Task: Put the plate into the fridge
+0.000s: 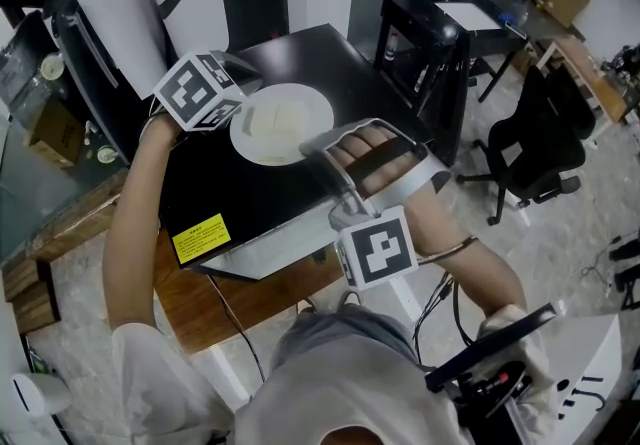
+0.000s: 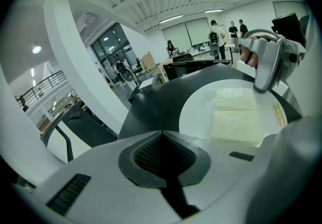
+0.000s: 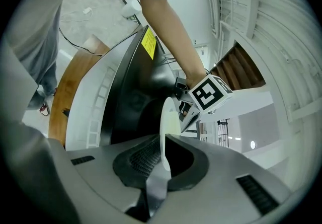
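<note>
Nearest my head camera is the right gripper [image 1: 312, 146]. Its marker cube sits close below the lens and its jaws reach forward to the near rim of the plate [image 1: 283, 121]. The plate is white, round and shallow, and carries two pale rectangular blocks [image 1: 275, 118] side by side. It is on or just above the flat top of a black unit [image 1: 250, 198] that has a yellow sticker [image 1: 200, 238] at its near left corner. I cannot tell whether the plate is resting there or lifted. The unit stands on a wooden table [image 1: 195, 308].

My right gripper view shows the grip that the head view hides under the hand. The plate appears edge-on as a thin white sliver [image 3: 166, 122] running straight into the slot, with both jaws clamped on its rim. Beyond it I see the arm and marker cube of the other tool.

The left gripper [image 1: 238, 101] is at the plate's far left edge. In its own view [image 2: 162, 140] the jaws are drawn together on nothing, and the plate [image 2: 201, 112] lies off to their right. Only this view shows the blocks [image 2: 236, 115] clearly as slightly textured white slabs. It also shows fingers [image 2: 246, 56] wrapped round the opposite tool's handle and people [image 2: 221, 31] standing far back in the hall.
</note>
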### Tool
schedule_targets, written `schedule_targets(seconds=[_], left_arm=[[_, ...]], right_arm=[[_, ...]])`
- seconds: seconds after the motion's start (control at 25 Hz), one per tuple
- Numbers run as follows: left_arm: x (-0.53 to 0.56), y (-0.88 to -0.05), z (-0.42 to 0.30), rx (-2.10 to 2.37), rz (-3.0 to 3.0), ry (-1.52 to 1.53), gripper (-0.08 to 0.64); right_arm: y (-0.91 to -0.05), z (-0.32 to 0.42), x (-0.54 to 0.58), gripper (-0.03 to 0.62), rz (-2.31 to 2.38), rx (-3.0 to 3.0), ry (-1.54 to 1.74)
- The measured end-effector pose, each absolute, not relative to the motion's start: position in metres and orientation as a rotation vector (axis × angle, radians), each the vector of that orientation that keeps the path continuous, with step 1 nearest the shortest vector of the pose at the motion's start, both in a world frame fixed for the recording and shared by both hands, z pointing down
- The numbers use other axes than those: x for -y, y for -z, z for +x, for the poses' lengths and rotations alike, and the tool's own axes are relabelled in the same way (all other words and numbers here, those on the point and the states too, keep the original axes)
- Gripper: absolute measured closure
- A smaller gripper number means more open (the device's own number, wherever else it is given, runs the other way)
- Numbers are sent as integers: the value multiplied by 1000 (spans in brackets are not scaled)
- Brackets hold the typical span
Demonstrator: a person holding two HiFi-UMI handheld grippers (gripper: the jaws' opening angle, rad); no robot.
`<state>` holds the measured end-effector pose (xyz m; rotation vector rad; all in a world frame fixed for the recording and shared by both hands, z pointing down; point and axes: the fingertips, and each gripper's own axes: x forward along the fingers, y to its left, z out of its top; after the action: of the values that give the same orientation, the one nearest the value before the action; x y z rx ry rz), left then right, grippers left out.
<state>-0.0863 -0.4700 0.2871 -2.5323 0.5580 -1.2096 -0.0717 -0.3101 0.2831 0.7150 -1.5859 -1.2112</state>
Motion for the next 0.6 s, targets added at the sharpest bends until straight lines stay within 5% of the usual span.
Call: schedule_targets(seconds=[0.6], left_arm=[[468,-278,-97,-645,-2399,1106,540]], right_arm=[[-280,-69,314,568,815,1516,1287]])
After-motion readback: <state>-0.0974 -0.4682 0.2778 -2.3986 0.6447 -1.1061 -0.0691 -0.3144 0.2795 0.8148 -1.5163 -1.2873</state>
